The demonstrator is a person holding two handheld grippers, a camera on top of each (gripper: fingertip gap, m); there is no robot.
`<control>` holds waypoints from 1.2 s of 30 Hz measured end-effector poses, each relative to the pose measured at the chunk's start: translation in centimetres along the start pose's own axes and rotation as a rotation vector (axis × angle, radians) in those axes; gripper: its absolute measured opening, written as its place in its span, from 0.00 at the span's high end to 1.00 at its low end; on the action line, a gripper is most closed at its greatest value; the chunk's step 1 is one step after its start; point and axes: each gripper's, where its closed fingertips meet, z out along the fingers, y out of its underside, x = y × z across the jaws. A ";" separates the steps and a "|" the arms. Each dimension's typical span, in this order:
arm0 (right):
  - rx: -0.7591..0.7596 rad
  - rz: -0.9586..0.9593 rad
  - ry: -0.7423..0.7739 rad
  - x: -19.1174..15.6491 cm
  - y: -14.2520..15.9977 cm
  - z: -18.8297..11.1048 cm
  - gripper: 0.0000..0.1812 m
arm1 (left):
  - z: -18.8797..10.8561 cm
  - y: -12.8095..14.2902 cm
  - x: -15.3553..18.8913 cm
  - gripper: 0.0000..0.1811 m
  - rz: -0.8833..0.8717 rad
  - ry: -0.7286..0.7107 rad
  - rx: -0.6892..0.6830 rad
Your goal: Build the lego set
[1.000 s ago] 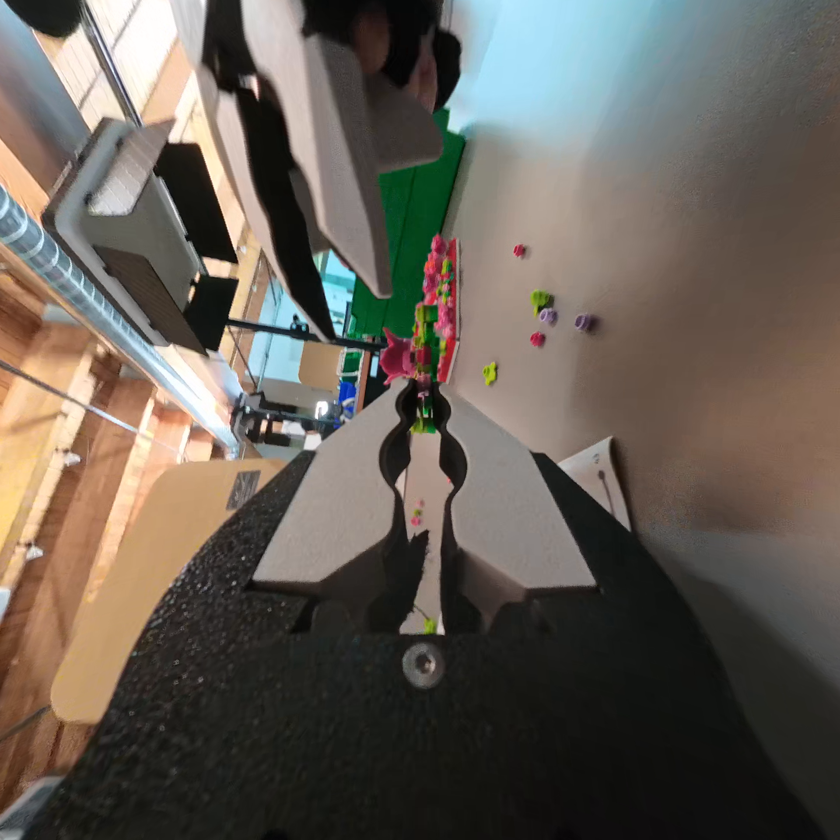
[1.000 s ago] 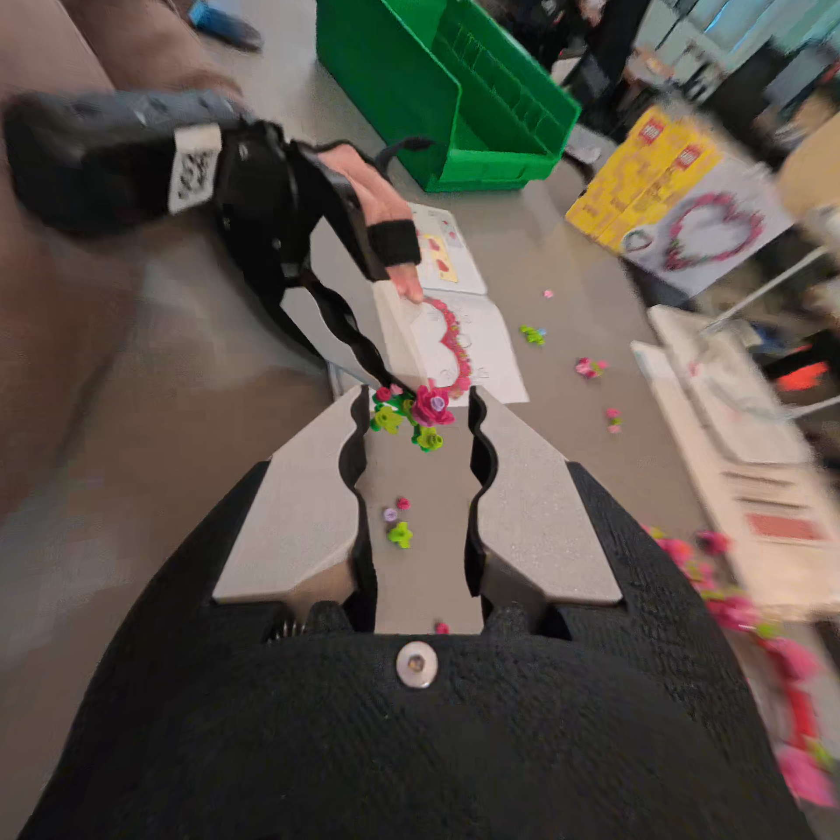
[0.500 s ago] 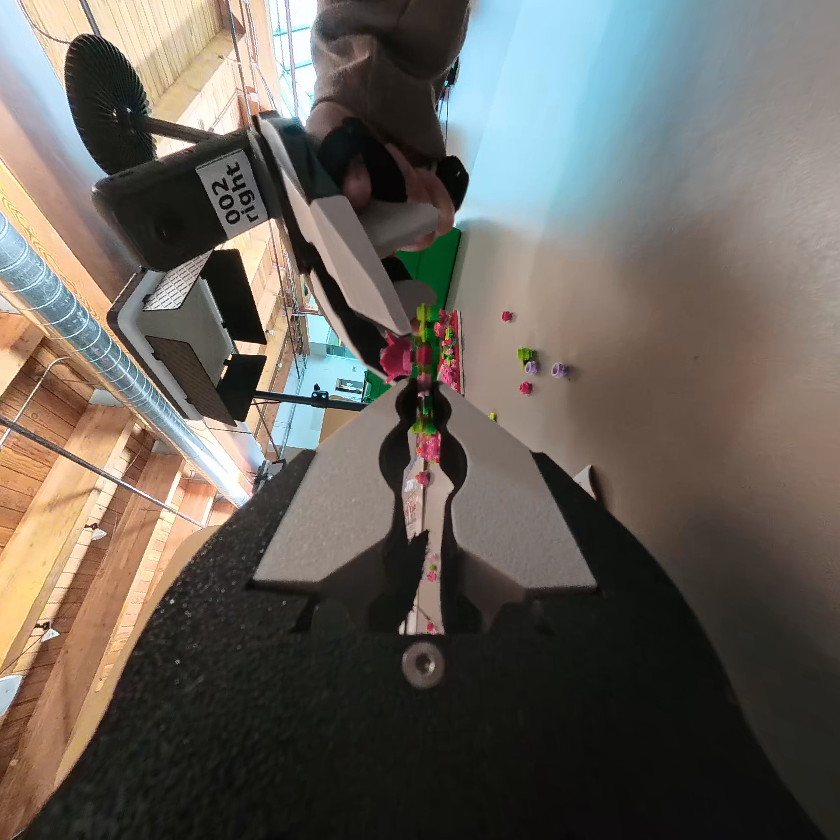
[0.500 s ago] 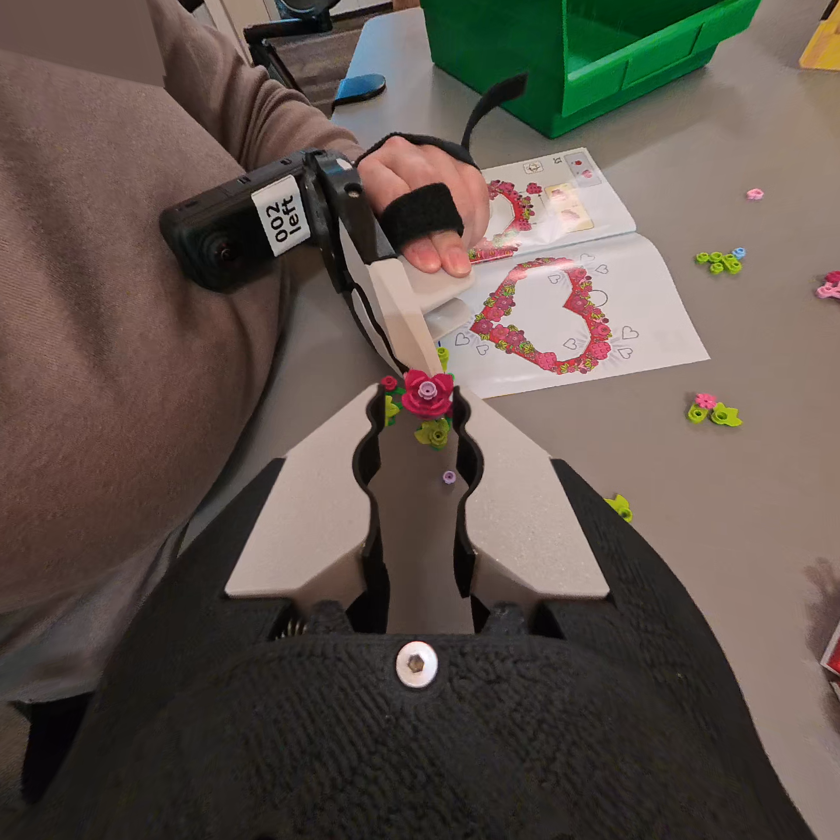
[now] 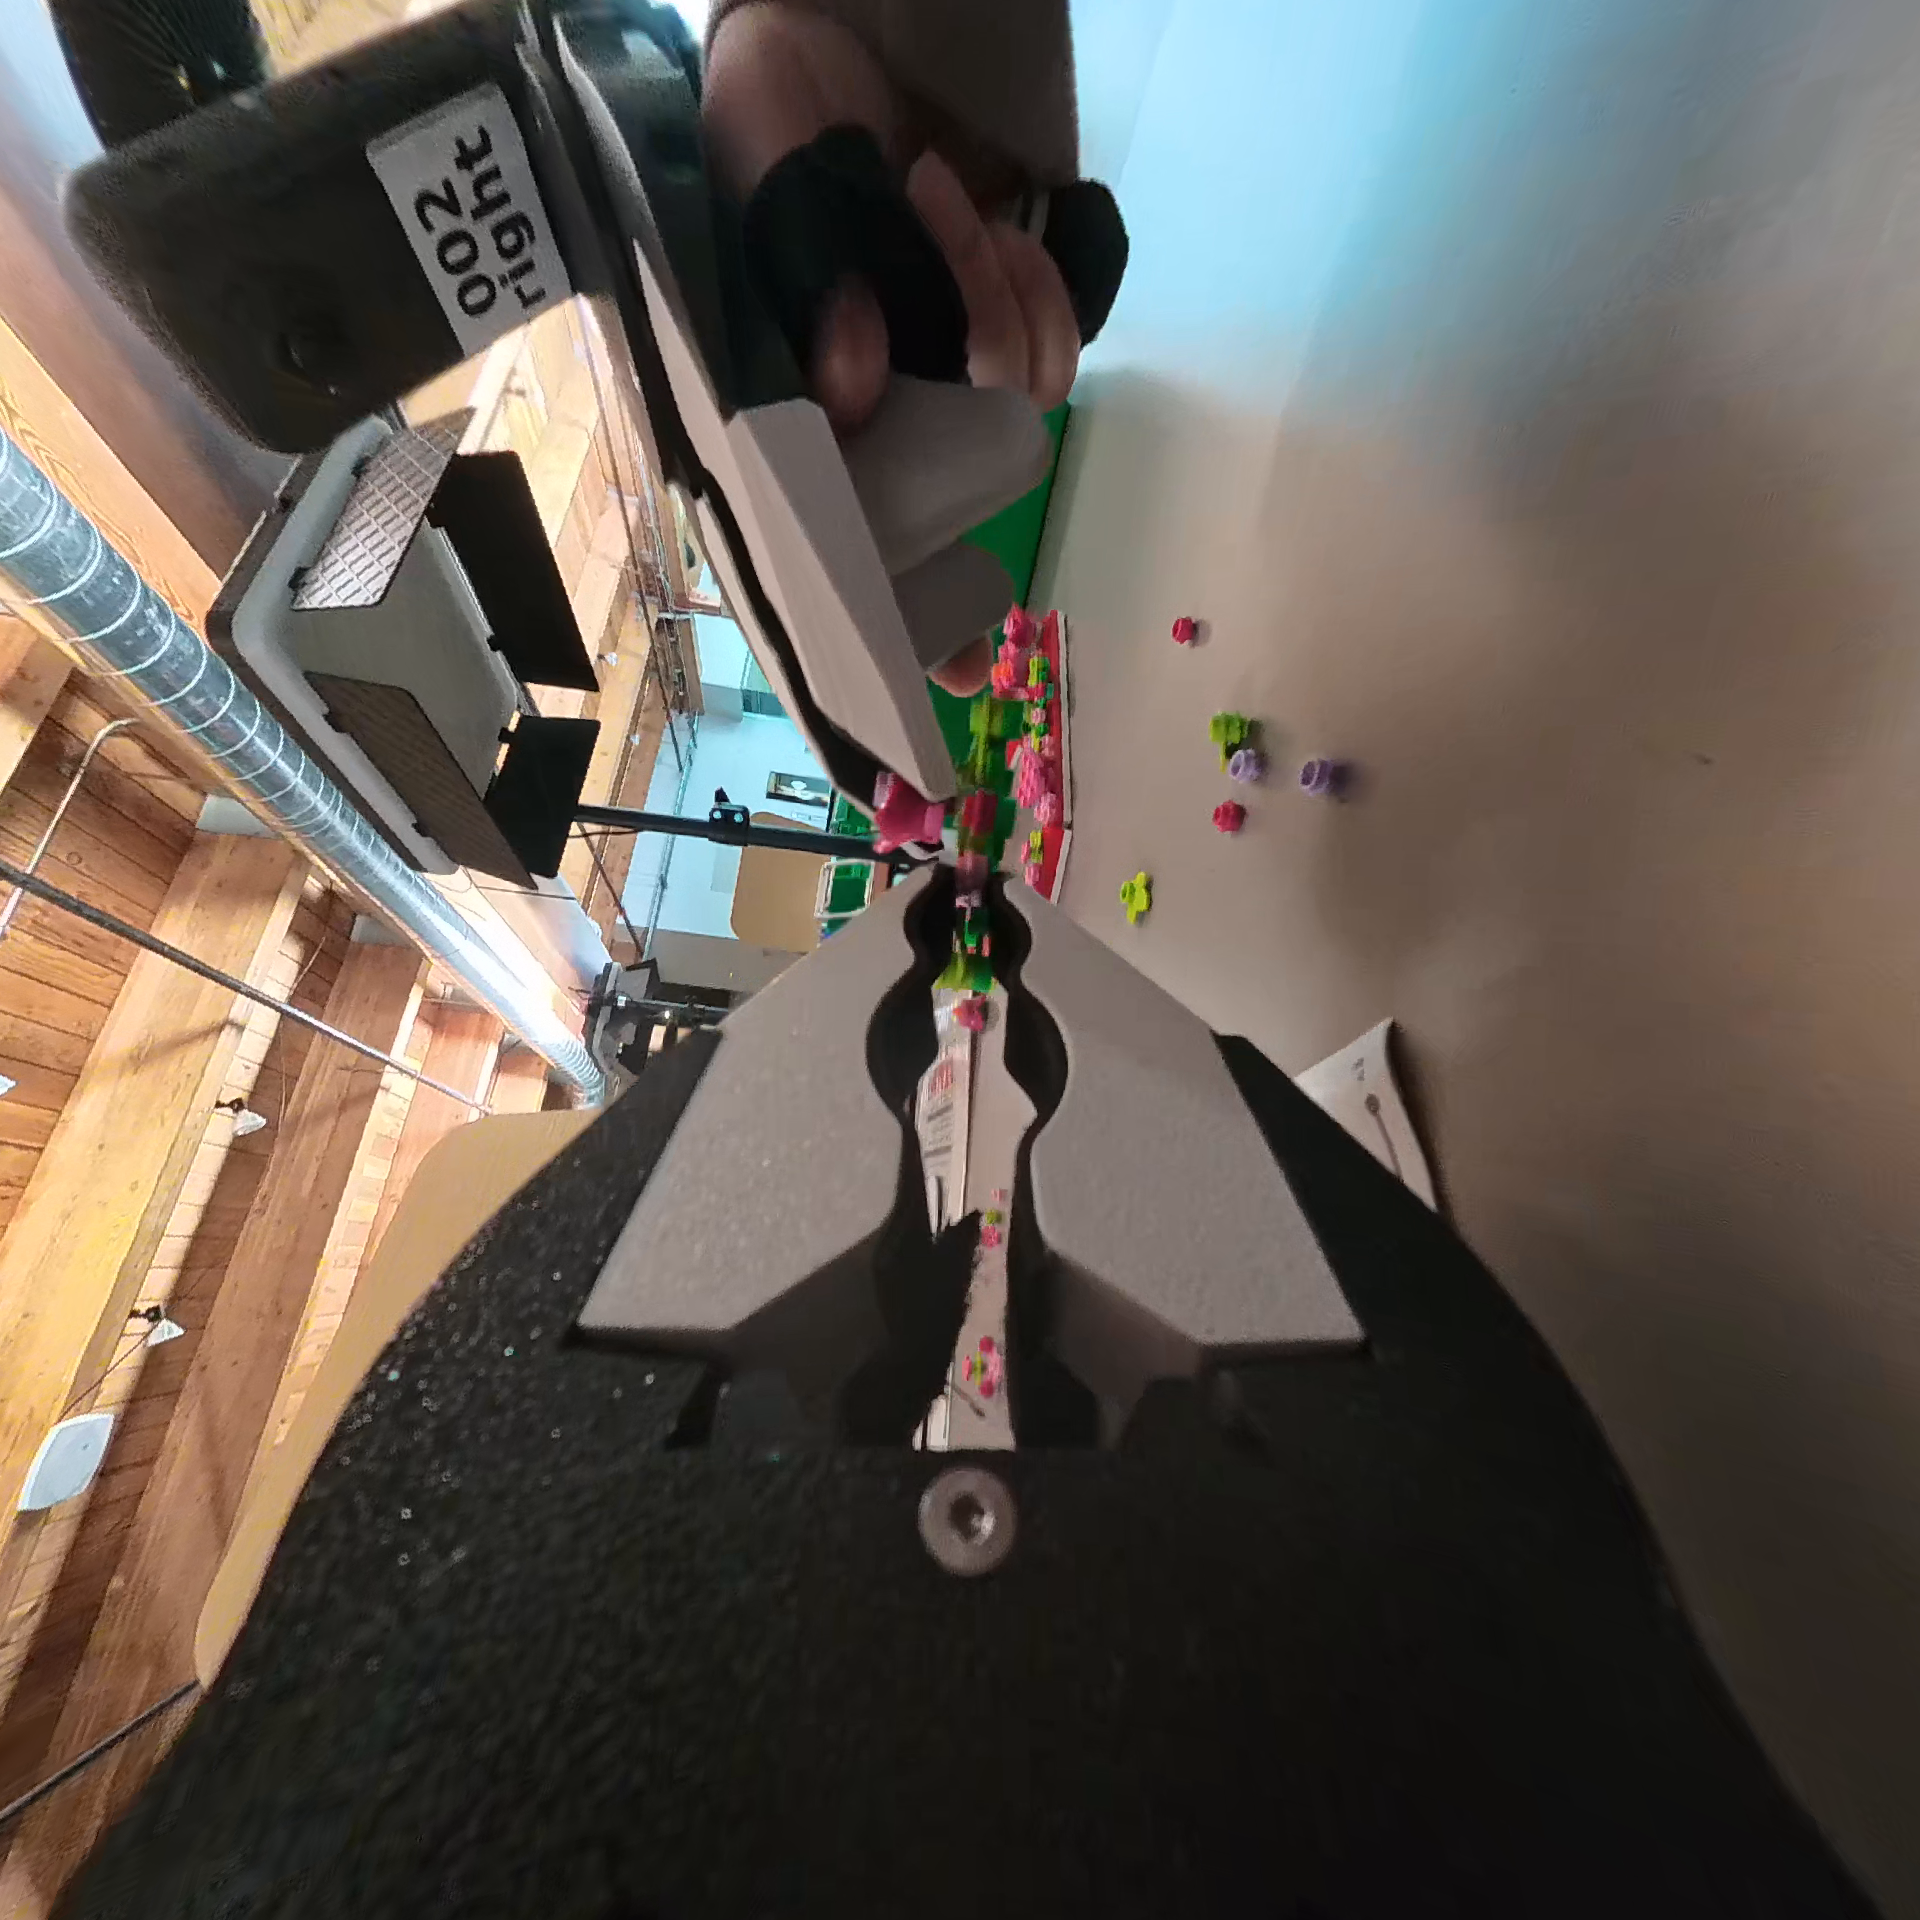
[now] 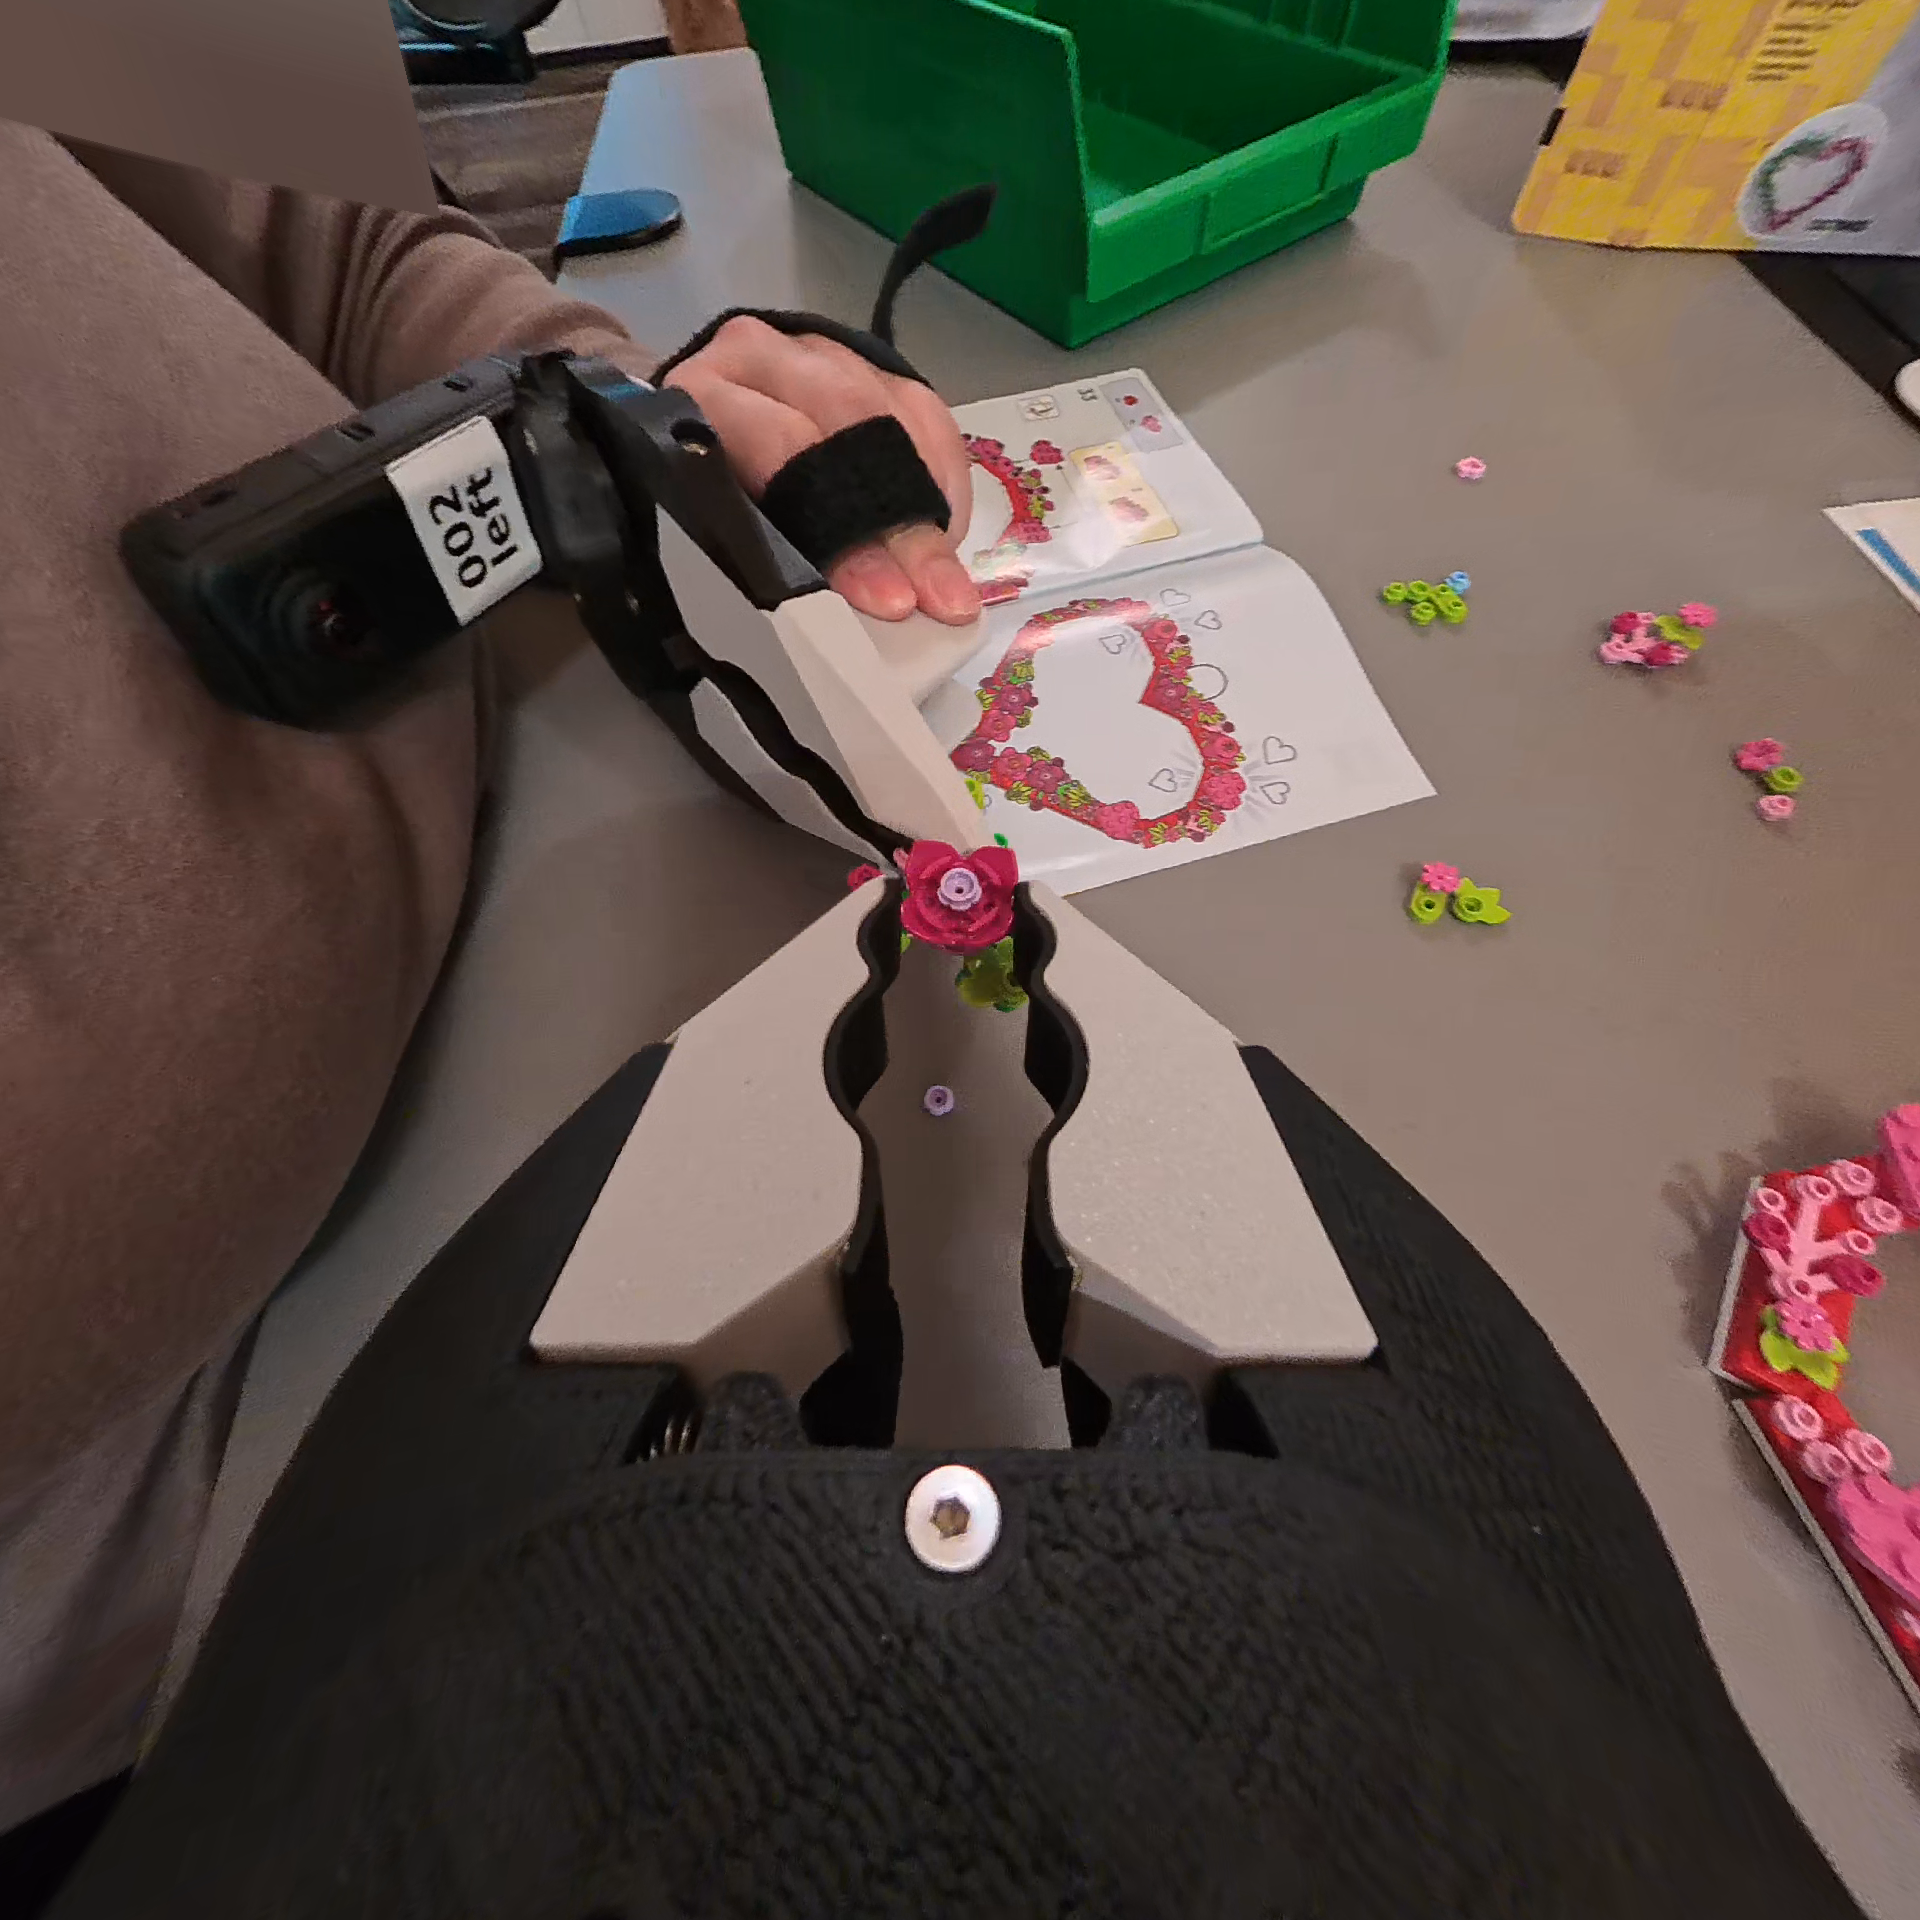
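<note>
From the left cam the left tool [image 5: 966, 914] is pinched on a small green-and-pink flower cluster [image 5: 971, 935] held mid-air above the worktop [image 5: 1558, 623], while from the right cam the right tool [image 6: 956, 894] clamps a magenta rose [image 6: 956, 896] against it, probably to press it on.

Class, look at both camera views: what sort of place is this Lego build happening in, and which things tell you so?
Probably an indoor workshop or shared workspace, not a home. Overhead run a bare metal duct and timber beams, a green parts bin stands on the grey table, and an instruction booklet lies open there.
</note>
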 end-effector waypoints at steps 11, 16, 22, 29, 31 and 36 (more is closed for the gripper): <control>0.003 -0.003 0.191 1.4 -0.6 0.4 0.89 | 0.3 1.6 -0.5 0.98 -0.037 -0.015 -0.104; 0.047 -0.050 0.210 1.4 -0.8 0.0 0.77 | 0.3 2.2 -0.6 0.98 -0.057 -0.015 -0.124; 0.118 -0.067 0.259 1.5 -0.5 -1.6 0.80 | 0.4 2.1 -0.6 0.98 -0.062 -0.016 -0.120; 0.108 -0.075 0.224 0.9 -0.2 -1.8 0.82 | 0.4 1.7 -0.1 0.98 -0.031 0.003 -0.090; 0.094 -0.065 0.197 0.9 -0.3 -1.8 0.83 | 0.3 1.4 0.1 0.98 -0.021 0.009 -0.073; 0.050 0.017 0.082 0.6 0.2 -1.3 0.83 | 0.2 0.8 0.1 0.98 -0.013 0.003 -0.043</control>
